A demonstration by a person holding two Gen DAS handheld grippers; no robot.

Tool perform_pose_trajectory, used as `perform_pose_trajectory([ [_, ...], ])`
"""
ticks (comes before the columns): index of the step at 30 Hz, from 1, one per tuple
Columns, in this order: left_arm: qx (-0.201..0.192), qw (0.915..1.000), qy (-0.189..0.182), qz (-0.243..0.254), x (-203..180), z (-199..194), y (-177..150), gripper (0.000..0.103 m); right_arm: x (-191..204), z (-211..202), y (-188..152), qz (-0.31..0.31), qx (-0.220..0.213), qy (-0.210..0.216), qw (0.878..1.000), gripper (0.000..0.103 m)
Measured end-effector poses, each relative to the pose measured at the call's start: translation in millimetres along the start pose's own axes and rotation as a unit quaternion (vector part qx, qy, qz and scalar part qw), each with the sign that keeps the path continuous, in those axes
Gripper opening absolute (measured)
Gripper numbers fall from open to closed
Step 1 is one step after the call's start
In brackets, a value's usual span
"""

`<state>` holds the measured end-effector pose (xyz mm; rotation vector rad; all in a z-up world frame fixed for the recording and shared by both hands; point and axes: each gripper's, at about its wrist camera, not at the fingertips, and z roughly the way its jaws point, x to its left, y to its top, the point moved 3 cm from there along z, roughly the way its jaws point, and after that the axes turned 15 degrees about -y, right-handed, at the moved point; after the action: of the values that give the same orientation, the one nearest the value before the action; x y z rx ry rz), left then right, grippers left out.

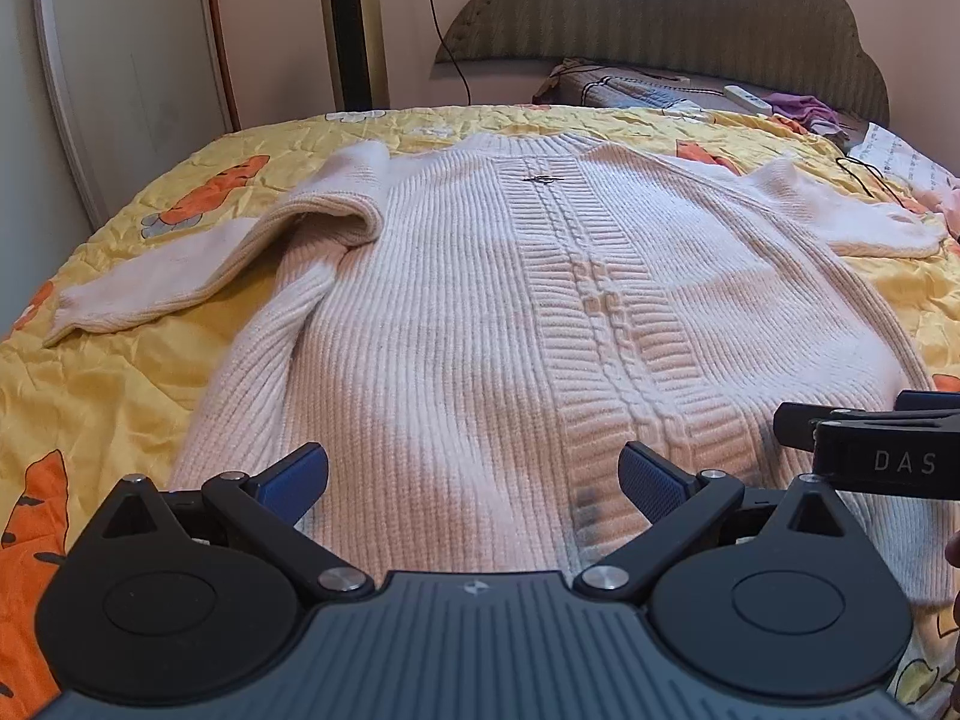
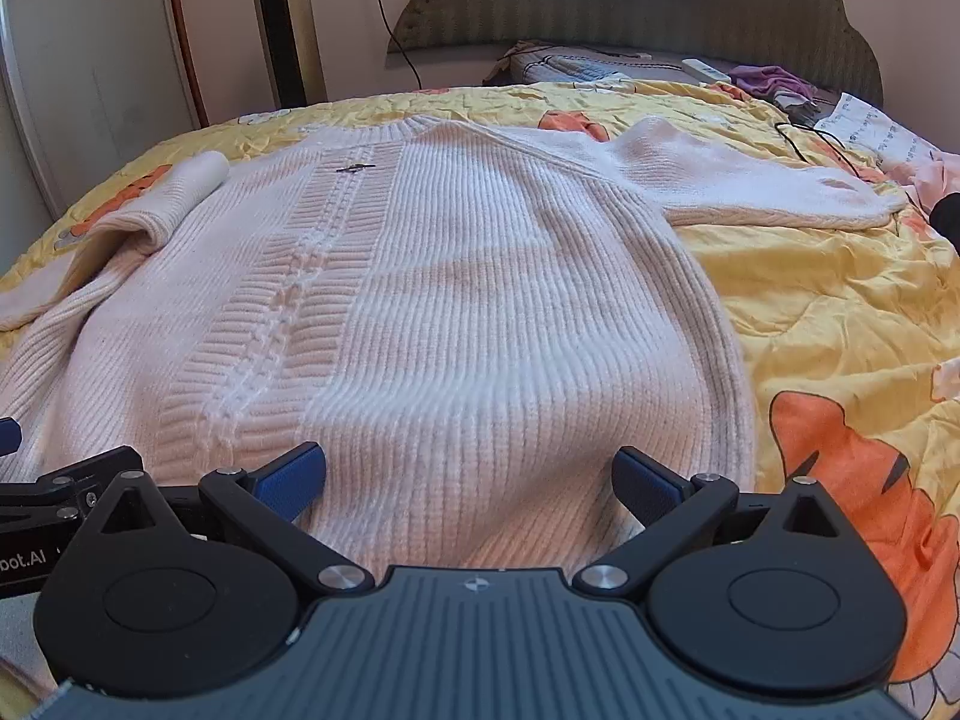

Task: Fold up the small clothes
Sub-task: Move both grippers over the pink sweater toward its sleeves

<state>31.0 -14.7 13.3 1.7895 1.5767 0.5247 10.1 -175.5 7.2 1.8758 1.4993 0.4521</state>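
Observation:
A cream ribbed knit sweater (image 1: 480, 300) lies flat, front up, on the yellow bedspread, collar far, hem near; it also shows in the right wrist view (image 2: 450, 276). Its left sleeve (image 1: 198, 264) is bent outward, its right sleeve (image 2: 750, 180) stretches to the right. My left gripper (image 1: 474, 474) is open over the hem, left of the cable stripe. My right gripper (image 2: 468, 474) is open over the hem's right part. Each gripper's side shows in the other's view: the right one (image 1: 870, 450), the left one (image 2: 66, 492). Neither holds anything.
The yellow bedspread (image 1: 120, 372) with orange carrot prints covers the bed. A padded headboard (image 1: 660, 6), a pillow (image 1: 636, 90), a white remote (image 1: 747, 99), purple cloth (image 1: 801, 108) and a black cable (image 2: 810, 141) lie at the far end. A tower fan (image 1: 351, 24) stands by the wall.

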Motion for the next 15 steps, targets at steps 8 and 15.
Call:
perform_pose_trajectory([
  [8,0.003,1.0000,0.005,0.001,2.3,12.3,20.5,0.103,-0.1,12.8,26.1,-0.006,0.001,-0.007,1.000,0.103],
  [15,0.002,1.0000,-0.003,-0.004,7.7,26.9,42.1,0.103,5.3,27.1,51.9,-0.023,-0.005,-0.003,1.000,0.103],
])
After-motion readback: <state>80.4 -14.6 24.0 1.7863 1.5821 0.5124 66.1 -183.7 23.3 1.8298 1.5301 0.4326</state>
